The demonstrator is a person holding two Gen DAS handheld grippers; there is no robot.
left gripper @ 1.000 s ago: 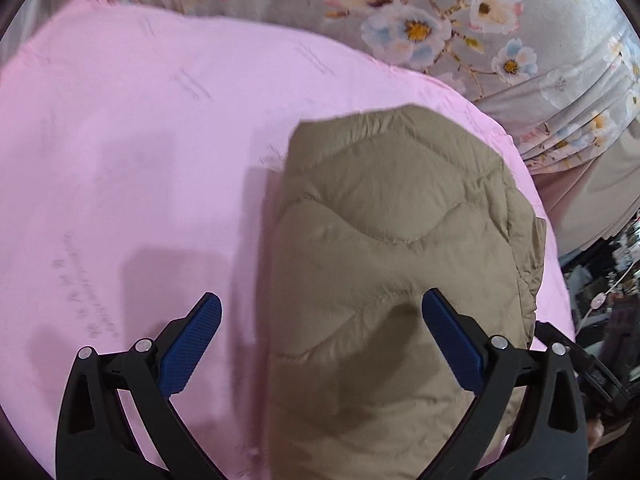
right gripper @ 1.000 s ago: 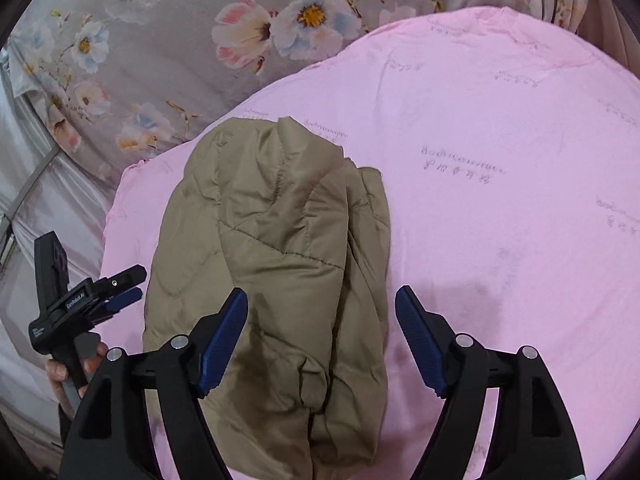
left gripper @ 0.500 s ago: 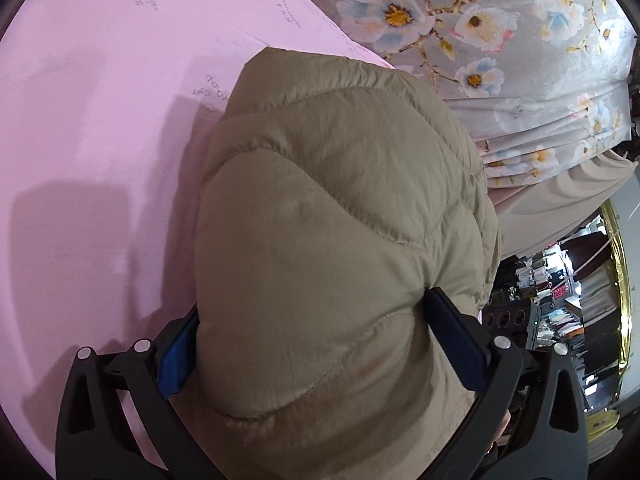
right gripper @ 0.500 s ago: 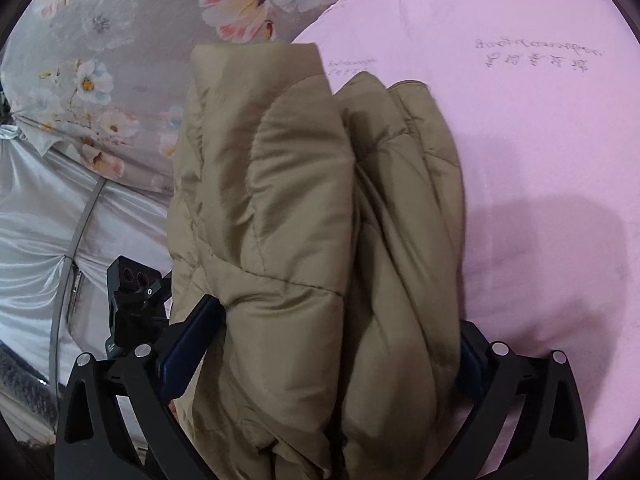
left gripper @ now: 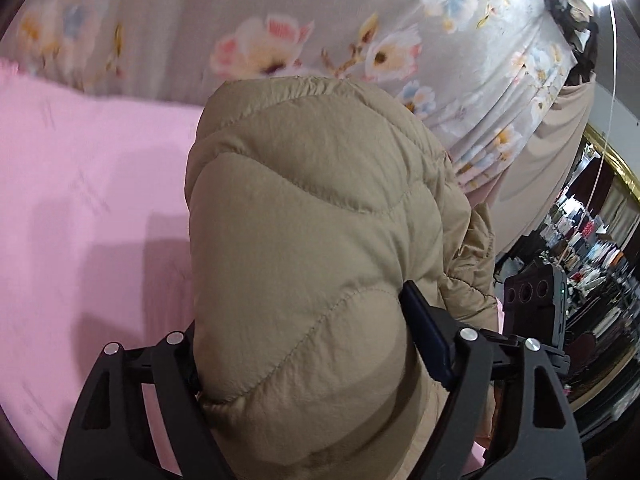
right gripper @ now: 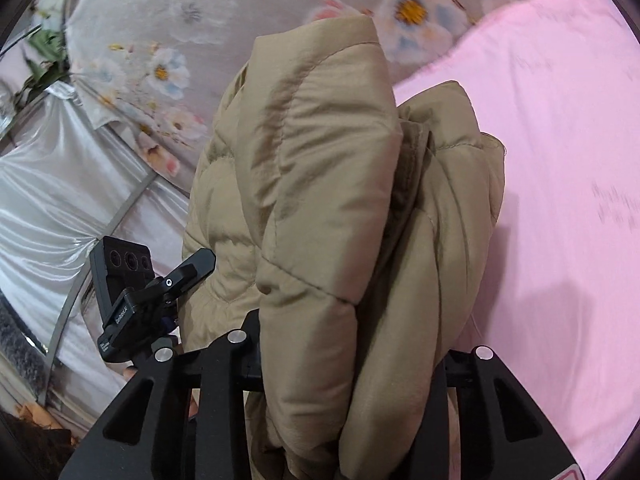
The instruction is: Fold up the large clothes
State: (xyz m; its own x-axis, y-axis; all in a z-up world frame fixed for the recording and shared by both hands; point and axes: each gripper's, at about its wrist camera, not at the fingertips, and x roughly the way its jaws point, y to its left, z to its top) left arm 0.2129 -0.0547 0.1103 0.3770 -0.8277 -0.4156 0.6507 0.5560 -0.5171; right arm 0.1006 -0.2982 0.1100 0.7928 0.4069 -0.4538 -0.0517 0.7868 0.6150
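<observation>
Left tongs (left gripper: 312, 364): jaws closing on the folded khaki quilted puffer jacket (left gripper: 320, 248). The bundle fills the gap between the two arms; the blue pad (left gripper: 424, 340) on the right-hand arm presses into the jacket's side, the other pad is buried behind the fabric. Jacket bulges up and forward from the jaws, wavy quilting seams facing the camera.

Right tongs (right gripper: 348, 360): jaws closing, narrower than the left, with the same jacket squeezed between them. From this side the folded layers and the open edge show, stacked upright ahead of the jaws; pads hidden by the cloth.

Jacket is gripped at both ends, one pair of tongs at each. Whether it is clear of the surface cannot be told.

Pink sheet (left gripper: 80, 208) spreads left of the left tongs and right of the right tongs. Beyond both tongs, a grey floral cloth (left gripper: 200, 20) as backdrop. Left of the right tongs, silvery satin drapery (right gripper: 52, 200). In the right wrist view the left tongs' body and camera block show low on the left, touching the jacket's edge. Right of the left tongs, cluttered shelves (left gripper: 584, 240), too small to read.
</observation>
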